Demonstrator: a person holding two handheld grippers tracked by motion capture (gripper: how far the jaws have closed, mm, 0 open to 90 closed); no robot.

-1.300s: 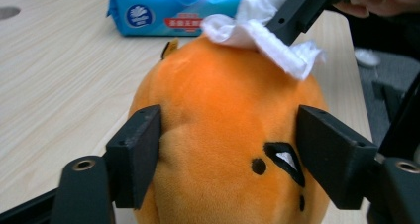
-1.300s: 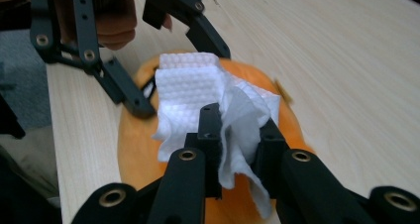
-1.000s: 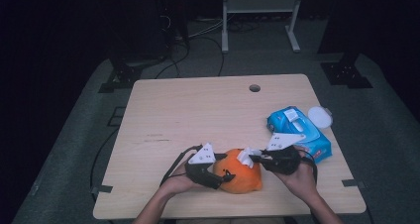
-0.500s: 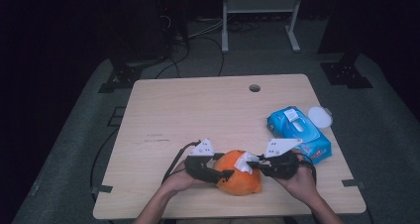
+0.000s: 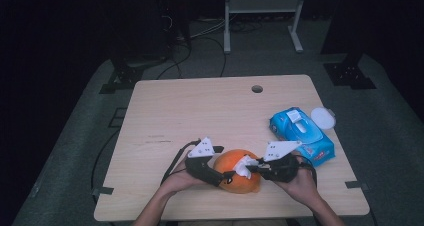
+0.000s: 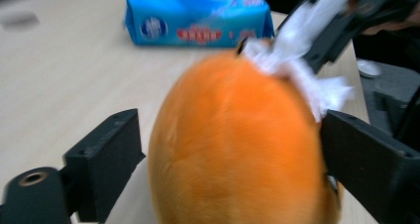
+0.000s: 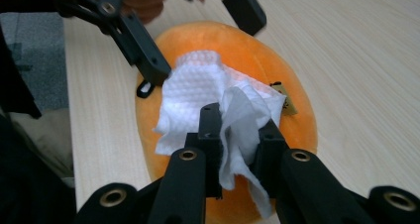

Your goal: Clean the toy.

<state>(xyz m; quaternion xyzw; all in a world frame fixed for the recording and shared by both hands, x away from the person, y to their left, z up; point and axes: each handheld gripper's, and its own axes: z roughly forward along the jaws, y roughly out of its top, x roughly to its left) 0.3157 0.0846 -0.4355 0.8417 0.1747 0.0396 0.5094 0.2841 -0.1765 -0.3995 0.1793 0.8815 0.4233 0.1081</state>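
Note:
An orange plush toy (image 5: 235, 170) lies near the table's front edge. My left gripper (image 5: 224, 173) reaches it from the left, and its jaws have just been opening. They now straddle the toy (image 6: 233, 144) widely, a thin gap showing at one pad. My right gripper (image 5: 253, 169) comes from the right and is shut on a crumpled white tissue (image 7: 198, 95). That tissue (image 5: 245, 166) rests against the toy's upper side (image 7: 297, 110). In the right gripper view its jaws (image 7: 240, 135) pinch the tissue's folds.
A blue pack of wet wipes (image 5: 301, 135) lies right of the toy, with a round white lid (image 5: 322, 117) beyond it. A cable hole (image 5: 257, 89) sits near the table's (image 5: 190, 111) far edge. Dark floor, cables and a metal stand lie behind.
The left gripper's jaws narrowed on the orange toy and then spread wide around it. Both hands stayed almost where they were, the tissue still held against the toy.

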